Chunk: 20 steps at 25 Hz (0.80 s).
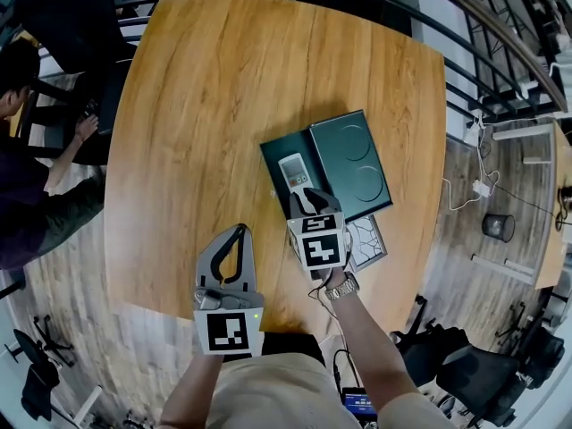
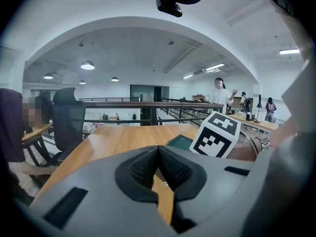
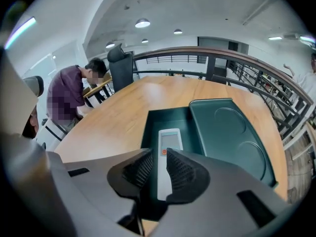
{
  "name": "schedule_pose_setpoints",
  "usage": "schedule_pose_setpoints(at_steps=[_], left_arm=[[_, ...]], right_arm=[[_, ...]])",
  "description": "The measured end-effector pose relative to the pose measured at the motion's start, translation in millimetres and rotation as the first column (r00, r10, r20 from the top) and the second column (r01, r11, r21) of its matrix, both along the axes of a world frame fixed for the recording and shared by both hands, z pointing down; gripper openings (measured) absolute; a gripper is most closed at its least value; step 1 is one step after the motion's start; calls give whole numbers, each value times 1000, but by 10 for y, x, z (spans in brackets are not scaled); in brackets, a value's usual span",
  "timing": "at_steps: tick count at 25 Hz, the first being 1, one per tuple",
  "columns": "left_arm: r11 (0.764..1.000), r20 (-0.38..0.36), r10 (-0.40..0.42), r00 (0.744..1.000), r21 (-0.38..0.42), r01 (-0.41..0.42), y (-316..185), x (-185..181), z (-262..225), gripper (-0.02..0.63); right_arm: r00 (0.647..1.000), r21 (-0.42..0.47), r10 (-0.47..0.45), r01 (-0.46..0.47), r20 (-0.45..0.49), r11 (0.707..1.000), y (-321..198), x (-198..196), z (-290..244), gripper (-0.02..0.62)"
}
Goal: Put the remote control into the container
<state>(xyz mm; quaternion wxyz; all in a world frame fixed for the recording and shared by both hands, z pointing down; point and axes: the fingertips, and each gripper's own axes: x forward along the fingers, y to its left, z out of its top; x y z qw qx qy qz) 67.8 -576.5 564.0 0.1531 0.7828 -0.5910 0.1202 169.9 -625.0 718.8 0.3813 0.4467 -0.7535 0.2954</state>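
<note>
The white remote control point(image 1: 293, 170) lies flat inside the dark green container point(image 1: 273, 157), its small screen at the far end. The remote point(image 3: 167, 154) runs lengthwise along the box floor point(image 3: 150, 127). My right gripper point(image 1: 309, 200) hovers over the remote's near end. Its jaws point(image 3: 159, 158) stand a little apart: the right pad overlaps the remote and a dark gap shows beside the left pad. My left gripper point(image 1: 235, 236) rests over bare table to the left, pads point(image 2: 158, 154) pressed together with nothing between them.
The container's green lid point(image 1: 350, 164) with two round dents lies against the box's right side. A patterned flat item point(image 1: 370, 241) sits by the table's near right edge. A seated person point(image 1: 27, 150) is off the table's left edge. A railing runs behind the table.
</note>
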Motion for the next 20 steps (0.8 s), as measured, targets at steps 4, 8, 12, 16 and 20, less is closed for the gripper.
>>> schedule_pose_setpoints(at_steps=[4,8,12,16,20], left_arm=[[1000,-13,1,1000,16,-1,174,-40,-106,12],[999,-14,28,1000,26,-28,402,-88,-178,12],[996,-39,60,997,66,-57,699,-161,-288,12],[991,-73,91,993,104,-83,1140,-243,-476,12],[972,-40,159,986,183,-150,1664,-384,-757,12]], right_arm=[[998,49,-8,5,69,999,218,-92,-213,22],[987,116,0,-18,161,993,532,-206,-519,18],[965,260,41,-110,257,959,917,-303,-992,18],[950,406,37,-167,309,899,1432,-456,-1507,18],[932,515,5,-204,362,833,2064,-713,-2009,18]])
